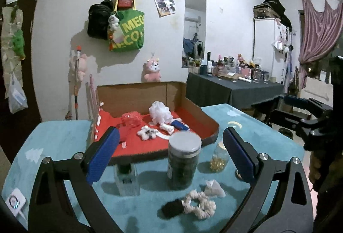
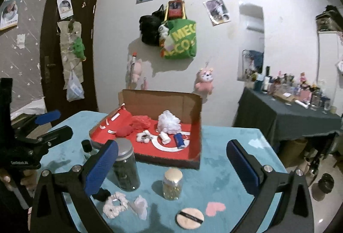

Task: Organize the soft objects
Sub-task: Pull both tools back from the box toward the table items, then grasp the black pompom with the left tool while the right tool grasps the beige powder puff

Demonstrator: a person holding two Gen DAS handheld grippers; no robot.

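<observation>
An open cardboard box (image 1: pixel 194 109) (image 2: pixel 194 155) with a red lining stands on the teal table. It holds a white mesh puff (image 1: pixel 159 112) (image 2: pixel 169 121), a red mesh puff (image 1: pixel 130 118) (image 2: pixel 140 121), a blue roll (image 1: pixel 180 125) (image 2: pixel 179 140) and small white soft pieces. In front of it lie a cream scrunchie (image 1: pixel 200 204) (image 2: pixel 114 204), a black soft piece (image 1: pixel 171 208), a white crumpled piece (image 1: pixel 213 189) (image 2: pixel 140 206) and a round powder puff (image 2: pixel 189 218). My left gripper (image 1: pixel 171 155) and right gripper (image 2: pixel 171 167) are both open and empty above the near table.
A tall dark jar (image 1: pixel 184 160) (image 2: pixel 126 166), a small jar of yellow beads (image 1: pixel 218 160) (image 2: pixel 172 184) and a clear bottle with a black cap (image 1: pixel 126 179) (image 2: pixel 86 148) stand between the box and the loose items. A dark side table (image 1: pixel 233 89) with several bottles stands at the right.
</observation>
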